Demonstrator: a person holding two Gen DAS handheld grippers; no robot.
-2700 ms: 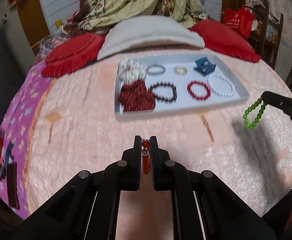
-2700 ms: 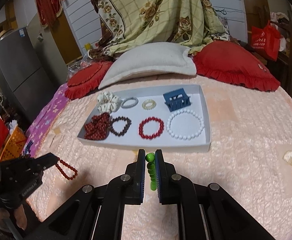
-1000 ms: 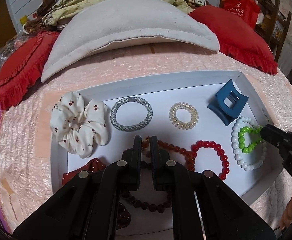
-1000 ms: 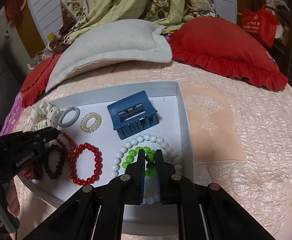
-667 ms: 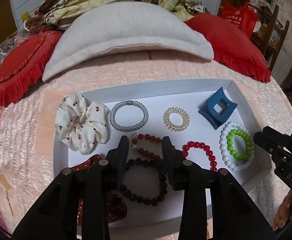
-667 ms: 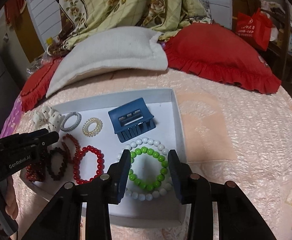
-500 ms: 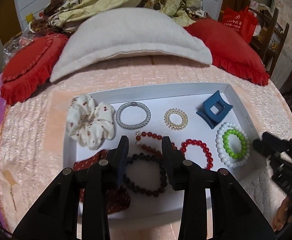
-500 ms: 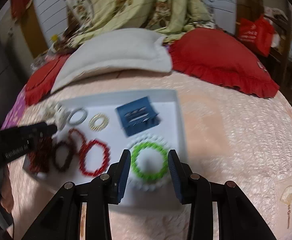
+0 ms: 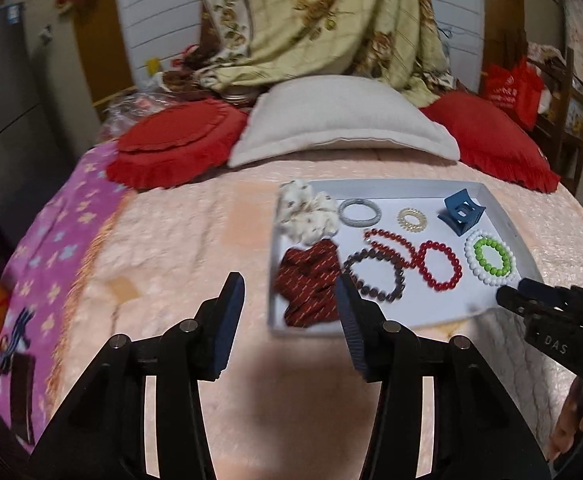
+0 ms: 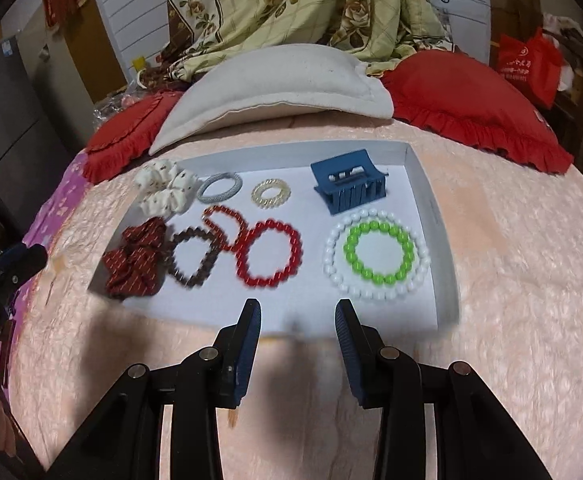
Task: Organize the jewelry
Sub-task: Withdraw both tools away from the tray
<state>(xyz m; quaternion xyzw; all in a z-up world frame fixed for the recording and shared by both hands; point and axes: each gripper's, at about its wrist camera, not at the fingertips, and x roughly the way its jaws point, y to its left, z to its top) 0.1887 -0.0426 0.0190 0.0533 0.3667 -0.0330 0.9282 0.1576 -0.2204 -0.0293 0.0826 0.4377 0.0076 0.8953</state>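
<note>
Your left tongs [image 9: 289, 292] are spreading wider with nothing between their pads, hovering over the pink quilted bed cover [image 9: 179, 240], with the tray's near-left corner at about two o'clock. Your right tongs [image 10: 297, 316] stand partly apart and empty, just short of the near edge of the white tray [image 10: 423, 200] at twelve o'clock.

From the right tongs outward, the green bead bracelet [image 10: 377, 254] lies at about one o'clock, nested inside the white bead bracelet [image 10: 333, 248]. At eleven o'clock sits the red bead bracelet [image 10: 269, 250], touching a thinner orange-red bead strand [image 10: 223, 216] that overlaps the dark brown bead bracelet [image 10: 191, 256]. Farther toward ten o'clock is the dark red scrunchie [image 10: 137, 260] in the tray's near-left corner.

Along the far row, left to right: a white patterned scrunchie [image 10: 163, 190], a grey hair tie [image 10: 219, 188], a clear coil hair tie [image 10: 271, 194] and a blue claw clip [image 10: 349, 186].

Beyond the tray, at twelve o'clock, a beige pillow [image 10: 275, 88] lies between two red cushions [image 10: 471, 100].
</note>
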